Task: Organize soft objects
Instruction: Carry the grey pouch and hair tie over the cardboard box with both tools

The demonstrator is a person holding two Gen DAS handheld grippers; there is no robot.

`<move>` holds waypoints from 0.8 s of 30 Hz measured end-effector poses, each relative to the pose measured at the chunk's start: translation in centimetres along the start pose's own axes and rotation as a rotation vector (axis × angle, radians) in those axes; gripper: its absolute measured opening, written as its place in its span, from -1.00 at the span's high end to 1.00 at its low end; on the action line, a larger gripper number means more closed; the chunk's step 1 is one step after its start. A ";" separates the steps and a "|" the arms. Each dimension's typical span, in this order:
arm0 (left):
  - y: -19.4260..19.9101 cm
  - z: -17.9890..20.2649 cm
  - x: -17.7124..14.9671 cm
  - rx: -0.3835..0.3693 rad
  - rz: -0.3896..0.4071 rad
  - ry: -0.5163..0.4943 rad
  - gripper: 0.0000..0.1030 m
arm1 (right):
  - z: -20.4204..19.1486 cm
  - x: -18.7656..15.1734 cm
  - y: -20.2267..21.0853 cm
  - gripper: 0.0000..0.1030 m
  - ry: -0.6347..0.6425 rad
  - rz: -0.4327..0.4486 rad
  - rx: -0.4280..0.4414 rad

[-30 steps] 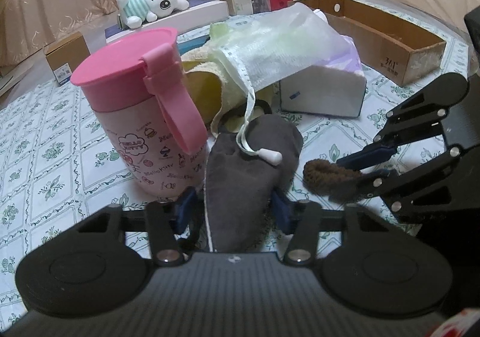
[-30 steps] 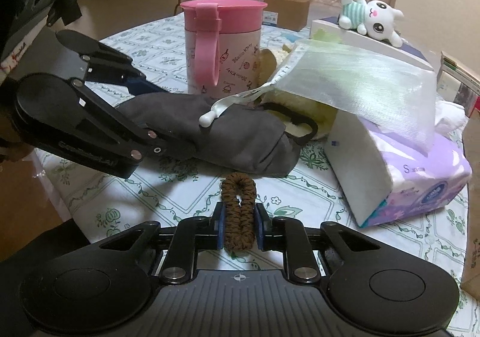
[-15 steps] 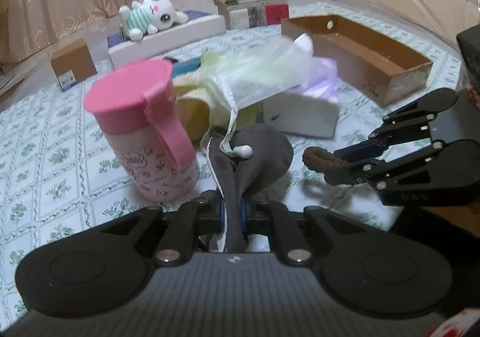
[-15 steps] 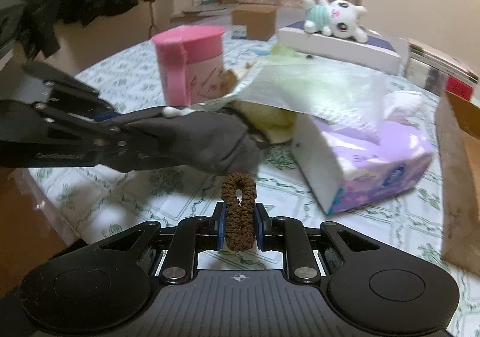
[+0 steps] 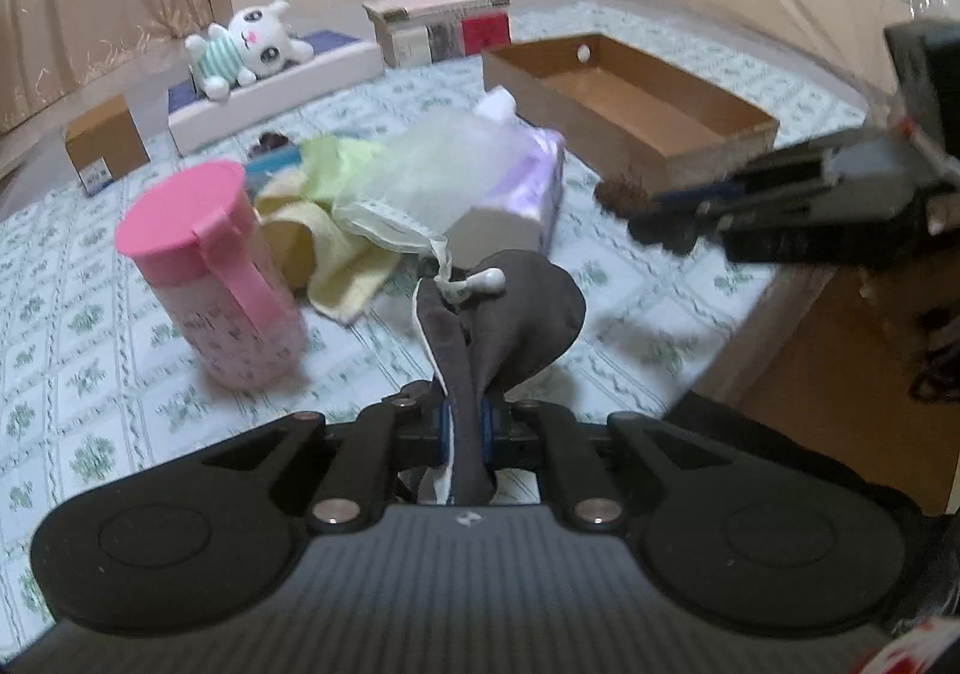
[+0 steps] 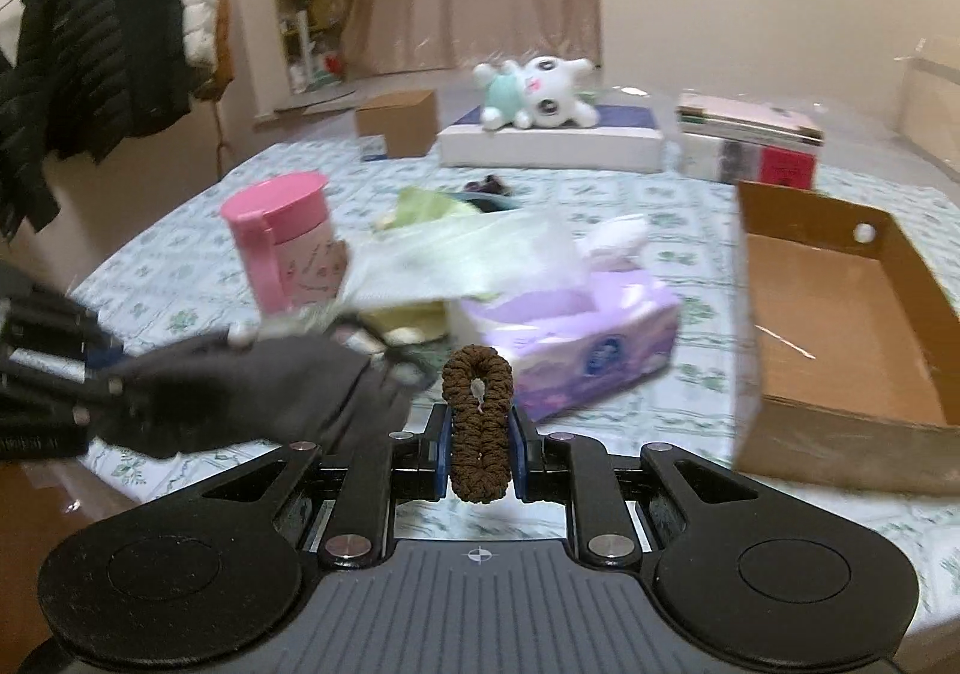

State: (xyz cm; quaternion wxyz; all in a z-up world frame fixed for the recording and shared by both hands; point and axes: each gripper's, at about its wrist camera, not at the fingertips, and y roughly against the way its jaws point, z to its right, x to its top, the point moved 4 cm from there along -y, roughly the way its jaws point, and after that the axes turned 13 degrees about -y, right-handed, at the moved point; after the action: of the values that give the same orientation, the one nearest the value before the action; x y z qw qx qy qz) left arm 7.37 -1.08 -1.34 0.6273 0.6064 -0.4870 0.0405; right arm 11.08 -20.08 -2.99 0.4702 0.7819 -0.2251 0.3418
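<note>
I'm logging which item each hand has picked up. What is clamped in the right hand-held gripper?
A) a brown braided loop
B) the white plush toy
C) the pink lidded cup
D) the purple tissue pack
A: in the right wrist view the right hand-held gripper pinches the brown braided loop upright between its pads.

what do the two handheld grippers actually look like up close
Both match: a ribbed dark grey body with a small white mark at its centre, two round black lobes, black linkage arms with silver rivets, and blue pads on the fingertips. See the left gripper and the right gripper. No cables or sleeves show.
</note>
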 end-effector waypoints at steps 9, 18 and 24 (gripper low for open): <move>0.5 0.7 -2.4 0.119 -0.081 -0.038 0.84 | 1.5 -0.9 1.7 0.62 -0.043 0.003 -0.010; 3.2 -2.8 -2.8 0.191 -0.056 0.016 0.84 | 1.1 -0.3 1.0 0.62 -0.068 0.010 0.005; 5.2 -1.5 1.2 0.234 0.066 -0.042 0.84 | 2.2 1.3 2.1 0.62 -0.093 0.059 -0.009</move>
State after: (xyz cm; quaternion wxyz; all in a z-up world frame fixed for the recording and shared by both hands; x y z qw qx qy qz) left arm 5.49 0.84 3.47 0.5402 0.6599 -0.5115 0.1051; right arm 11.23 -23.07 -1.49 0.4526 0.7879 -0.2710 0.3177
